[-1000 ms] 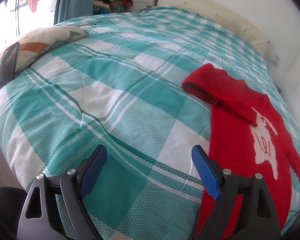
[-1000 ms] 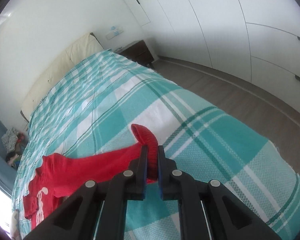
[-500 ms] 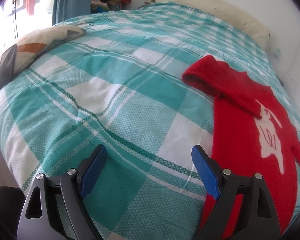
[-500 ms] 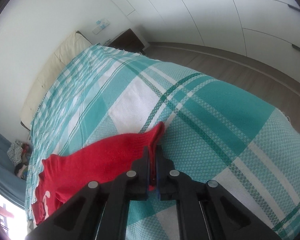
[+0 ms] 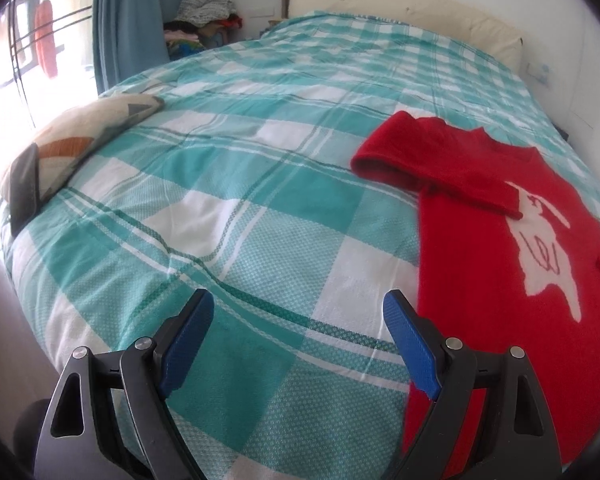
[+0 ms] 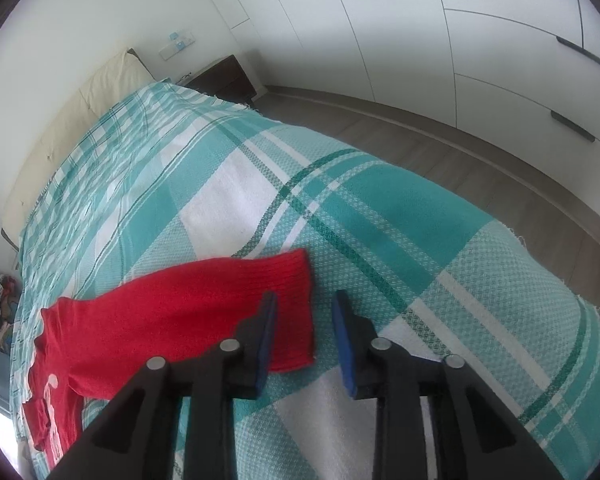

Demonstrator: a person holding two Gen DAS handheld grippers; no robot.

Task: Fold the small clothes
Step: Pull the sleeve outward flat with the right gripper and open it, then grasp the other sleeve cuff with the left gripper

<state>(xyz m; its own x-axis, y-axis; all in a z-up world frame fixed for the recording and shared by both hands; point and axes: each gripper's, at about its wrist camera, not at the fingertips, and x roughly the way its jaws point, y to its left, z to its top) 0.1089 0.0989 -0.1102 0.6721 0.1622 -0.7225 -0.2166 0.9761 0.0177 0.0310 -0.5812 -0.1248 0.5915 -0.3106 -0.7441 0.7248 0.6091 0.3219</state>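
Lying flat on the teal-and-white checked bedspread (image 5: pixel 228 208), the red sweater (image 5: pixel 500 264) shows its white animal motif face up in the left wrist view, with one sleeve already folded across the chest. In the right wrist view its other sleeve (image 6: pixel 220 304) is stretched out sideways and its cuff now rests flat on the cover; a second ago that cuff was pinched and lifted. The right gripper (image 6: pixel 304 320) has just been opening: jaws apart, cuff edge lying under the gap, pads not pressing on it. The left gripper (image 5: pixel 300 332) hangs spread wide over bare bedspread just left of the sweater hem, nothing between its blue pads (image 5: pixel 188 340), same spread as before. A patterned pillow (image 5: pixel 76 152) sits at the far left bed edge, cream headboard (image 5: pixel 400 4) behind.
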